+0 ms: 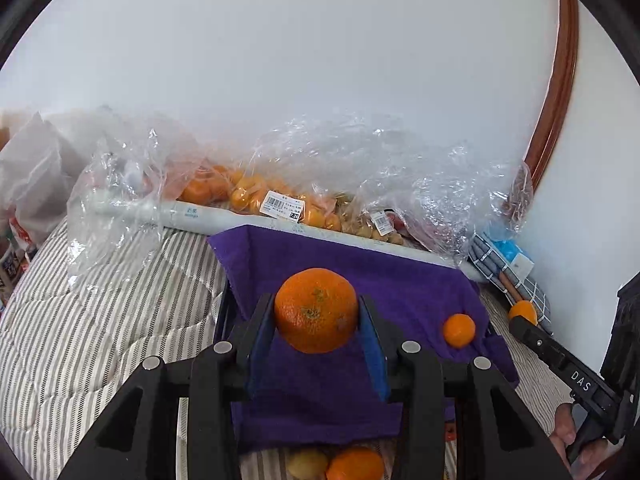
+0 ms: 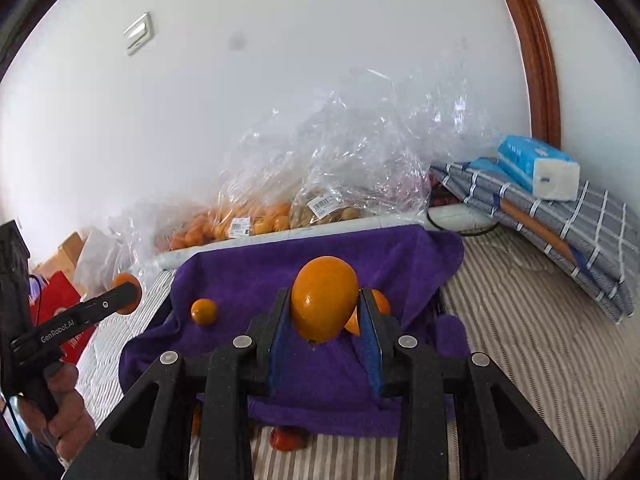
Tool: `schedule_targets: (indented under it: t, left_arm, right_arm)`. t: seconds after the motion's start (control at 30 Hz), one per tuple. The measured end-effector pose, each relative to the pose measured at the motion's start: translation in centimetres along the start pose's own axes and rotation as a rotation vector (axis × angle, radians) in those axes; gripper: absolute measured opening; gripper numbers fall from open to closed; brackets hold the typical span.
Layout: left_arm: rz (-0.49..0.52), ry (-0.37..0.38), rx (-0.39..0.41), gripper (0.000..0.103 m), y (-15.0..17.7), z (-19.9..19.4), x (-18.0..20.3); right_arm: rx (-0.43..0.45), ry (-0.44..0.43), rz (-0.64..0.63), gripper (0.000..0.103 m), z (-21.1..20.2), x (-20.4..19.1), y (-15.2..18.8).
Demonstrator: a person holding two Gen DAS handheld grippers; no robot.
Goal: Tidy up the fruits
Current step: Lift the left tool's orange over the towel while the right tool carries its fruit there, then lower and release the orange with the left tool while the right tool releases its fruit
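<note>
Above the purple towel [image 1: 400, 280], an orange [image 1: 316, 310] is clamped by the left gripper [image 1: 316, 320]; a yellow-orange fruit [image 2: 324, 298] is clamped by the right gripper [image 2: 325, 316].

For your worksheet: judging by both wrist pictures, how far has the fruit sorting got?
Done: one small orange already lies on the purple towel. In hand: the left gripper grips a large orange; the right gripper grips a smooth yellow-orange fruit. Left: the bagged fruit by the wall and loose fruit below the towel's edge.
</note>
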State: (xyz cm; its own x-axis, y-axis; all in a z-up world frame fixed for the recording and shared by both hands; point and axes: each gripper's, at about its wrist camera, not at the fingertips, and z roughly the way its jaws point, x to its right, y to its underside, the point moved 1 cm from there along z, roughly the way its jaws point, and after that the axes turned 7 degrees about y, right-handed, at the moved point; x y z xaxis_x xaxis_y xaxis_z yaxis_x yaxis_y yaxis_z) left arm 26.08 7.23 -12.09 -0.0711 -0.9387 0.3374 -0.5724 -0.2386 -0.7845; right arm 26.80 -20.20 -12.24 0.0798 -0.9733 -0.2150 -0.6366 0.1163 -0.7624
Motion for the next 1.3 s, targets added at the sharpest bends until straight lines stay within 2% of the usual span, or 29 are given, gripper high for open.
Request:
schedule_targets:
  t: [0.2, 0.27, 0.33, 0.73, 1.3]
  left_arm:
    - [-0.038, 0.0, -0.043, 0.039, 1.0, 1.5, -1.4]
    - [-0.062, 0.031, -0.046, 0.039, 1.2, 1.6, -1.7]
    - [-0.072, 0.029, -0.057, 0.039, 1.4, 1.9, -1.8]
    - [-0.048, -0.004, -0.098, 0.039, 2.4, 3.4, -1.5]
    - [-0.026, 0.006, -0.129, 0.039, 2.9, 4.3, -1.1]
  right_arm:
    - [-0.035, 0.039, -0.005, 0.033, 2.0, 0.7, 1.1]
    - [-0.032, 0.047, -0.014, 0.033, 2.1, 0.8, 1.2]
    - [-0.045, 0.013, -0.003, 0.033, 2.3, 1.0, 1.3]
    - [-0.113, 0.037, -0.042, 0.033, 4.3, 0.3, 2.4]
    - [-0.17, 0.076, -0.058, 0.033, 5.4, 0.1, 3.0]
